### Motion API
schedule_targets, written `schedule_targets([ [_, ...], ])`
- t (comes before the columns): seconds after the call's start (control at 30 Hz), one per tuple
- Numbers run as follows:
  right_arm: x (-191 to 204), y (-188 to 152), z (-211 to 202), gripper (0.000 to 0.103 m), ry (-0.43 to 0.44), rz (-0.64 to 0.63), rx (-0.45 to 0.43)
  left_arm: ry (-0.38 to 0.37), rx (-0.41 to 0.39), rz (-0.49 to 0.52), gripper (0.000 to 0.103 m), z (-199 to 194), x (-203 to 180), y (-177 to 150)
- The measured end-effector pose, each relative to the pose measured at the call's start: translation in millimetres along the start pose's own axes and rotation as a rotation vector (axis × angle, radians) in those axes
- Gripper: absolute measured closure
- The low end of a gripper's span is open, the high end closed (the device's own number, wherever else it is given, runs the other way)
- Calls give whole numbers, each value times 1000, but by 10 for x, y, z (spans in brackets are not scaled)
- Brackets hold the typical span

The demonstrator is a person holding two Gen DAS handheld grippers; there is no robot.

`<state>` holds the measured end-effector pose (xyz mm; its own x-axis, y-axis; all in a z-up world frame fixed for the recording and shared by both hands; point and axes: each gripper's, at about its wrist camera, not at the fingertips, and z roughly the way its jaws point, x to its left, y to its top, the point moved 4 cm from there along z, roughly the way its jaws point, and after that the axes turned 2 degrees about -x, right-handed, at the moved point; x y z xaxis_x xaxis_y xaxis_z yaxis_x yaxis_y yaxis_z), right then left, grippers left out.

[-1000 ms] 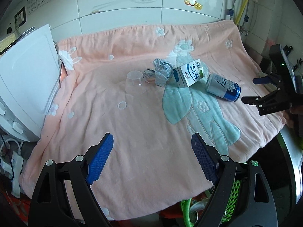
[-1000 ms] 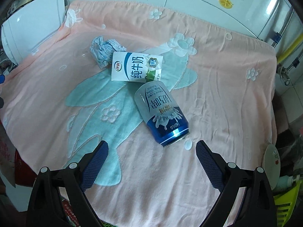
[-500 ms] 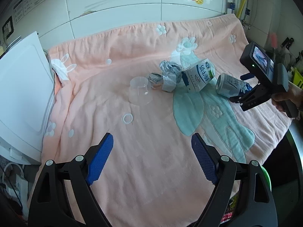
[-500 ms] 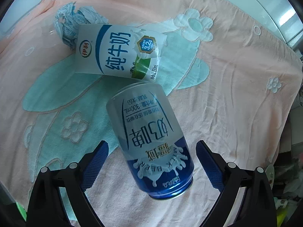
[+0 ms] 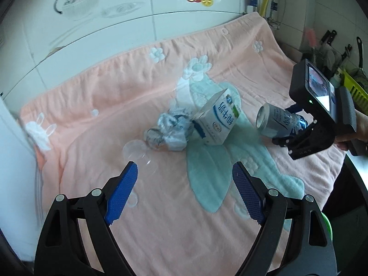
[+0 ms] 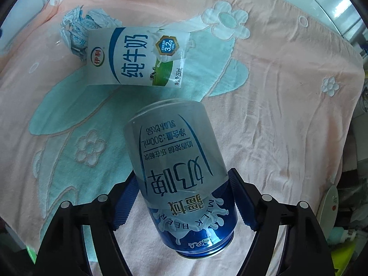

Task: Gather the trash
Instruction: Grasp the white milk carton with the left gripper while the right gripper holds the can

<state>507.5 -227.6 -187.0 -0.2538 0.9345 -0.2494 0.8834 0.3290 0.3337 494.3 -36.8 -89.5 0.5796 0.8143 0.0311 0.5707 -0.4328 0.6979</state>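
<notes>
Left gripper (image 5: 184,193): wide open, empty, now nearer the clear plastic cup (image 5: 138,153), whose outline is hard to make out. Crumpled paper wad (image 5: 170,128): soft, creased, beside the cup. Milk carton (image 5: 216,119): boxy, tilted against the paper. Can (image 6: 181,174): smooth metal cylinder, on its side on the fleecy pink blanket (image 6: 287,115). Right gripper (image 6: 184,197): has dropped around the can, jaws closing, pads apparently at its sides; first pickup under way.

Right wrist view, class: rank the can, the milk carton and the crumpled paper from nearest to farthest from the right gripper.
1. Can: between the closing jaws of the right gripper, at centre.
2. Milk carton: lying beyond the can, up and left.
3. Crumpled paper: farthest, behind the carton's left end.
</notes>
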Motion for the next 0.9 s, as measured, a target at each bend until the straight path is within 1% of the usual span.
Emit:
schedule_targets([
  [0.07, 3, -91, -130, 29, 7, 16, -15, -22, 2, 36, 20, 147, -67, 169],
  [0.1, 0, -147, -201, 29, 13, 27, -23, -56, 6, 57, 20, 220, -115, 248],
  [0.13, 6, -187, -263, 29, 14, 37, -32, -70, 5, 71, 20, 282, -146, 314],
  [0.17, 4, -234, -330, 29, 16, 47, -41, -60, 5, 89, 21, 364, -179, 406],
  [0.23, 13, -321, -455, 29, 21, 69, -61, -97, 12, 126, 21, 500, -263, 537],
  [0.27, 21, -374, -523, 29, 22, 81, -70, -104, 17, 137, 21, 582, -294, 602],
  [0.3, 34, -420, -582, 29, 27, 87, -79, -106, 25, 145, 21, 654, -324, 652],
  [0.37, 73, -515, -695, 29, 32, 103, -93, -150, 43, 148, 21, 824, -372, 754],
  [0.43, 109, -578, -765, 29, 37, 115, -106, -199, 76, 142, 22, 1001, -401, 819],
  [0.5, 167, -687, -858, 29, 43, 133, -114, -206, 105, 124, 23, 1174, -389, 867],
  [0.53, 197, -731, -893, 29, 44, 140, -117, -227, 123, 119, 23, 1256, -388, 882],
  [0.67, 264, -927, -1006, 29, 51, 171, -120, -258, 191, 114, 23, 1557, -386, 910],
  [0.8, 292, -1080, -1064, 29, 49, 192, -116, -290, 250, 93, 23, 1746, -414, 878],
  [0.83, 290, -1099, -1072, 29, 47, 196, -116, -290, 254, 94, 27, 1770, -434, 869],
  [0.9, 278, -1142, -1092, 29, 49, 210, -116, -322, 276, 91, 38, 1807, -489, 849],
])
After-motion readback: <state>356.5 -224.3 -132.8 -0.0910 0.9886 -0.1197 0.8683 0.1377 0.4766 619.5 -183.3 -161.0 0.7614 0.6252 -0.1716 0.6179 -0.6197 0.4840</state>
